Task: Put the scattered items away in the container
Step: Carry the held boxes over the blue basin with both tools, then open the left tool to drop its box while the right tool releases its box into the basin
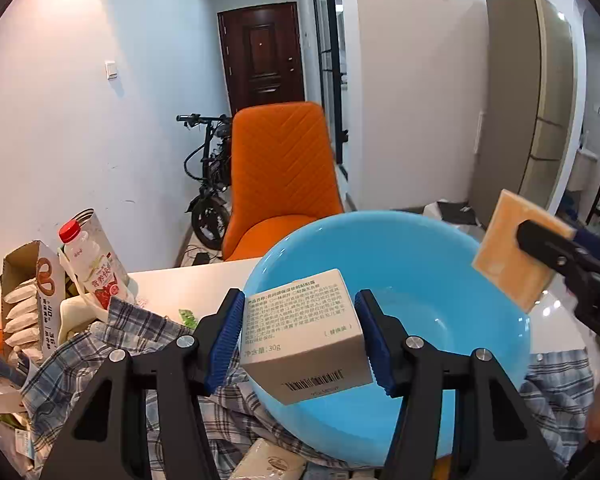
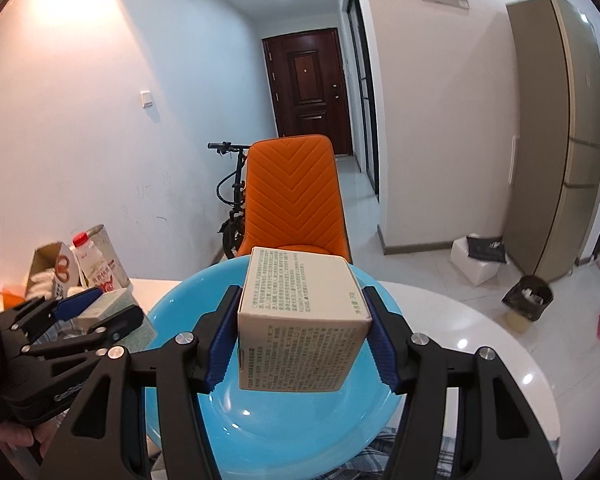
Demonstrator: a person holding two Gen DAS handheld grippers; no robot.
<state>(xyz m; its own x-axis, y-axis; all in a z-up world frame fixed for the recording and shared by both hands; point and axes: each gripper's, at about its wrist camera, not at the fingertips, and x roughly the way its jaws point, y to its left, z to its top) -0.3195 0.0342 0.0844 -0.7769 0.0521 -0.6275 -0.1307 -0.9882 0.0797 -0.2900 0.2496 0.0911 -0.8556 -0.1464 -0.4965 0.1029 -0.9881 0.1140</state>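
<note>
With both boxes hanging over the blue bowl (image 2: 180,312), I'm lined up to drop them in. Left gripper (image 1: 300,336) clamps the white box (image 1: 304,336); right gripper (image 2: 300,332) clamps the cream box (image 2: 300,320).

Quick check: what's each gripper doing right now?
Left gripper: closed on a white barcoded box, above the blue bowl.
Right gripper: closed on a cream printed box.

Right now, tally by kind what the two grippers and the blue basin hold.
Boxes held in grippers: 2, a white box in the left gripper and a cream box in the right gripper.
Basins: 1, the blue basin.
Items lying in the basin: 0 visible.
Total: 3
</note>
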